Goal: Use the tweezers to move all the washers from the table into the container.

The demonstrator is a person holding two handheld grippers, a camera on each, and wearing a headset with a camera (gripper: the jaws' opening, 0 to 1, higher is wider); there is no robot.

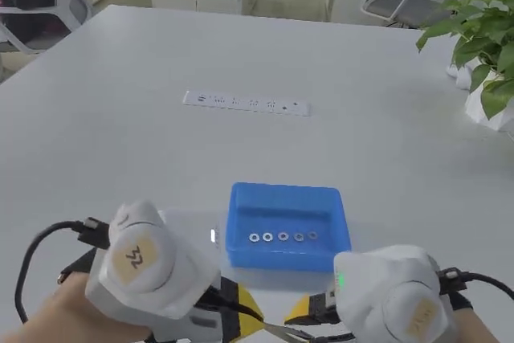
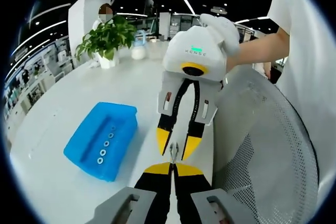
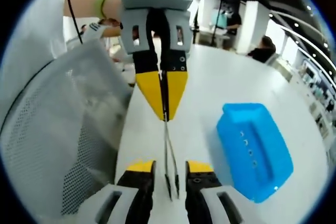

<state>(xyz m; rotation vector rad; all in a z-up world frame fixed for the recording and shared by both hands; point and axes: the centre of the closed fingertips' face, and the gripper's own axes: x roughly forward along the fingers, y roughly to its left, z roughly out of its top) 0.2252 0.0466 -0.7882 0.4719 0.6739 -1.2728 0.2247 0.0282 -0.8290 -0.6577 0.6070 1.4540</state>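
The left gripper (image 3: 165, 107) had its yellow-tipped jaws pressed together on one end of the tweezers (image 3: 169, 156), holding them out low over the near edge of the table (image 1: 241, 46); the right gripper (image 2: 176, 145) faced it tip to tip, its jaws standing apart with the free end of the tweezers lying in the gap between them, not yet clamped; in the right gripper view the thin metal legs ran straight from the left gripper's closed tips down between the right gripper's own open jaws; whether either open jaw touched the metal I could not tell

The blue container (image 1: 285, 191) sat on the table just beyond the two grippers; five washers (image 1: 283, 236) lay in a row along its floor, apart from one another; every washer I could count was inside it; a small pale mark just left of the container was too small to name; further back lay a white printed strip (image 1: 245, 103), well apart from the work, and a potted plant (image 1: 482, 30) stood at the table's right edge

As a judgement, the moving of washers looked finished or very nearly so, with five already in the container; what seemed left was only to pass or put down the tweezers, and to check the table near the container for any stray washer
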